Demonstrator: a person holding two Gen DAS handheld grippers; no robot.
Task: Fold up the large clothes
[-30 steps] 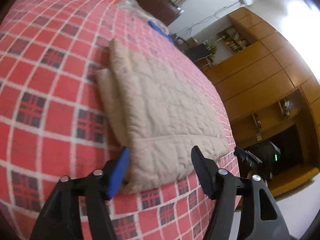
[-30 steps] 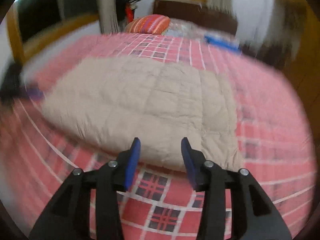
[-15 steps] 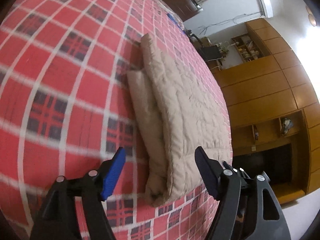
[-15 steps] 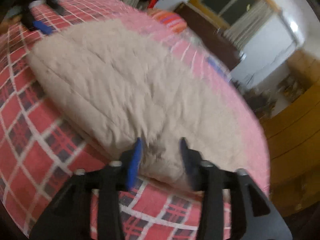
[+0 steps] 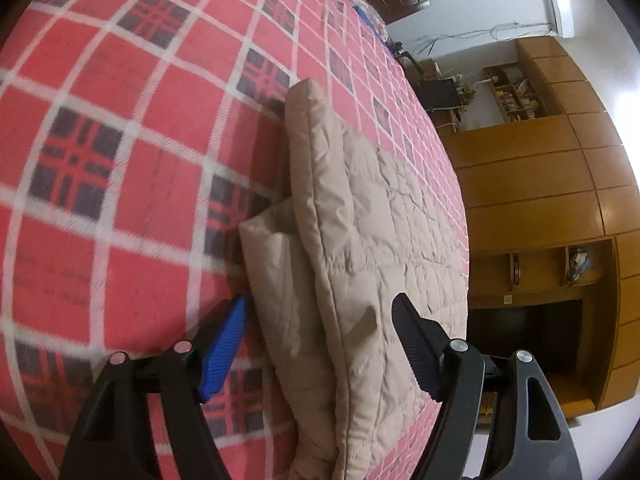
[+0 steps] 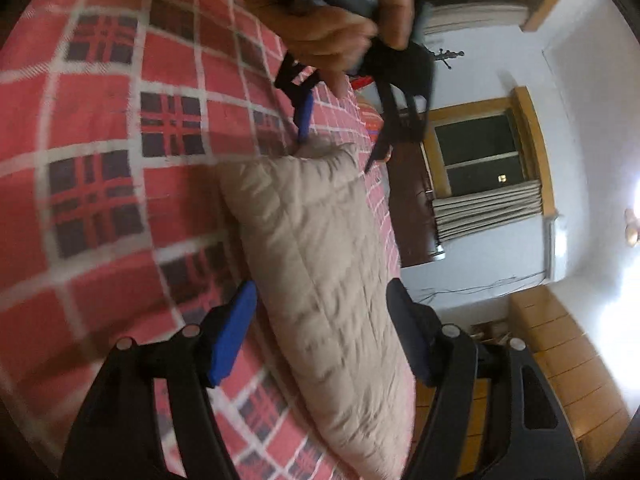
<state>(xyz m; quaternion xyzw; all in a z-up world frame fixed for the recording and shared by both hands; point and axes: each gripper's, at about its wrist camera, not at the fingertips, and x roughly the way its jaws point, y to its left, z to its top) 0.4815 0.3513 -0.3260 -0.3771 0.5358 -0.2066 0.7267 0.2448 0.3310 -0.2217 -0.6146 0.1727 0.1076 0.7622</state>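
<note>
Both tools spread apart, straddling one edge of the folded beige quilt on the bed: left tool, right tool, placed to pinch all layers for another fold.

A bed covered by a red, white and dark plaid blanket carried the load. A folded beige quilted padded garment lay directly on it, its thick layered edge nearest the left wrist camera.

Home bedroom: bed, wooden wardrobe.
</note>
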